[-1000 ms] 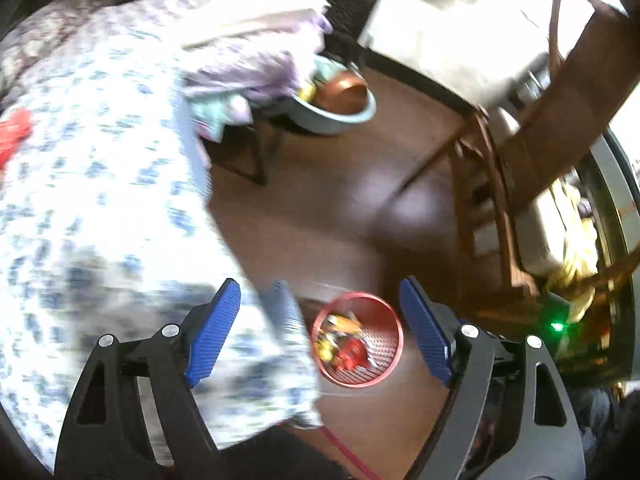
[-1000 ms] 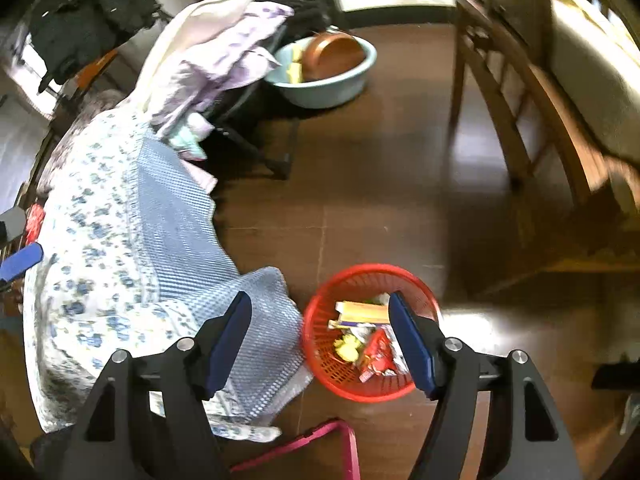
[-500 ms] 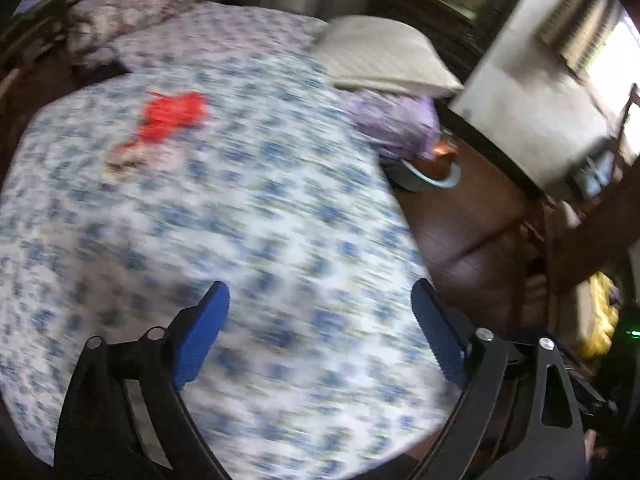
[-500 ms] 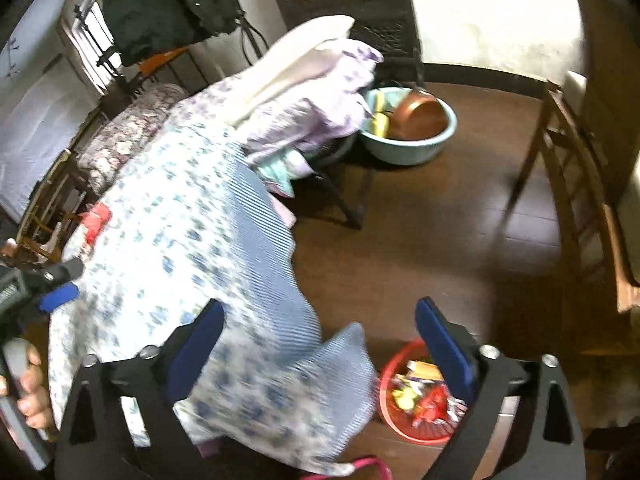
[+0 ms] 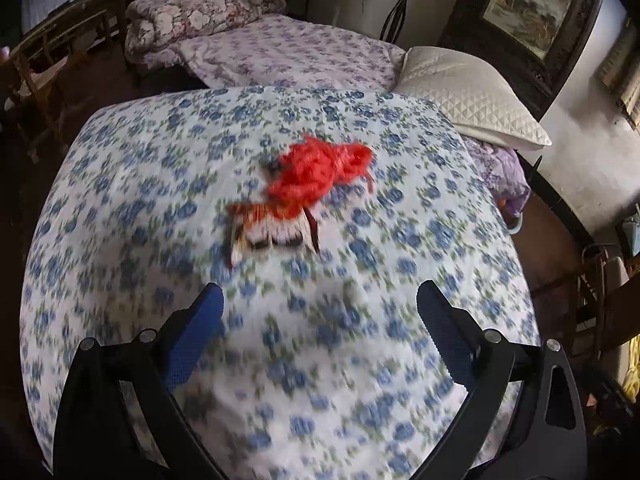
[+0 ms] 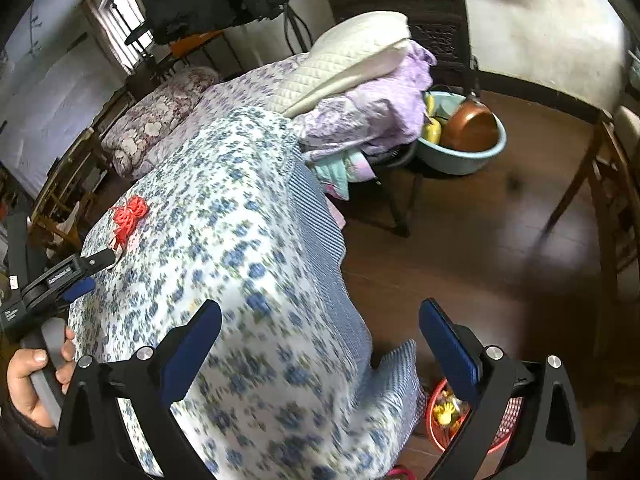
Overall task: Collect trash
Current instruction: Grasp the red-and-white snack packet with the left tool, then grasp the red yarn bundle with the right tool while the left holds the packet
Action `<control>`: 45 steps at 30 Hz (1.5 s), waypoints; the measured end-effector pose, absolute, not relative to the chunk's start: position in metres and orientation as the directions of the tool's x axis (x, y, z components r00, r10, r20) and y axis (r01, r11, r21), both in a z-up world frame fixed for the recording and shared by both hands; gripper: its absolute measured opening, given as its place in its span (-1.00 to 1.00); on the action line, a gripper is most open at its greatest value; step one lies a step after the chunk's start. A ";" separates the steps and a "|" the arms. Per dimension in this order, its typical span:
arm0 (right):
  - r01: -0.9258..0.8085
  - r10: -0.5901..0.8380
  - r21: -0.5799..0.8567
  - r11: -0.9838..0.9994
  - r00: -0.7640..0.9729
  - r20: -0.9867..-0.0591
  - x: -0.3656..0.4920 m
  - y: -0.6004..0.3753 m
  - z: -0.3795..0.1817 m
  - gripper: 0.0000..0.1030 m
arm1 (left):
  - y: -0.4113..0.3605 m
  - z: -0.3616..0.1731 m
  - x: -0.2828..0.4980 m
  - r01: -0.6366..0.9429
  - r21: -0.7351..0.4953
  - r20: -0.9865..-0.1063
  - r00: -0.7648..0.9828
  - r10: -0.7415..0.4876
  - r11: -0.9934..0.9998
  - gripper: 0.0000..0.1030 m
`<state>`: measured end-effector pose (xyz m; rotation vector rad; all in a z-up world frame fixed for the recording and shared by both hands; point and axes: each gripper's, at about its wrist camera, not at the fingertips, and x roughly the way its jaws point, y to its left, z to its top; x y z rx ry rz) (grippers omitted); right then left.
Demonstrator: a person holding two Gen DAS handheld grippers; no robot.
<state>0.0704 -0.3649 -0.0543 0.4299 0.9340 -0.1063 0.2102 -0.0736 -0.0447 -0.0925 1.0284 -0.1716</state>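
— What is between your claws?

— Nothing. My left claw (image 5: 318,312) stands wide, its blue pads (image 5: 192,340) apart over the floral sheet (image 5: 160,184). My right claw (image 6: 320,332) is just as wide and bare, over the same sheet's near edge.

— And the trash?

— A red tangle (image 5: 320,174) lies on the sheet, ahead of my left claw and well clear of its pads. A blurred red-and-white scrap (image 5: 272,228) touches its near side; I cannot tell what that is. From the right view, the tangle sits far left on the sheet, with the left claw's tip close beside it.

— What is around the bed?

— A white quilted pillow (image 5: 468,96) rests at the far right corner, on lilac bedding (image 5: 288,52). A dark floral bolster (image 5: 200,16) lies beyond that. The floor (image 6: 460,240) is dark wood. On it stands a pale blue basin (image 6: 464,156) holding a copper pan (image 6: 470,128). A red basket (image 6: 440,420) with bits of trash sits on the floor by the bed's corner, partly behind my right finger. A wooden chair (image 6: 604,200) stands at the right.

— How are your hands set?

— Both claws tilt steeply down. My left hand (image 6: 28,380) grips its handle at the lower left of the right view.
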 end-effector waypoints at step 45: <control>-0.147 0.148 0.080 0.986 0.540 -0.829 0.276 -0.125 -0.052 -0.46 | 0.056 -0.040 0.209 0.078 -0.208 -0.830 0.513 -0.219 0.975 -0.11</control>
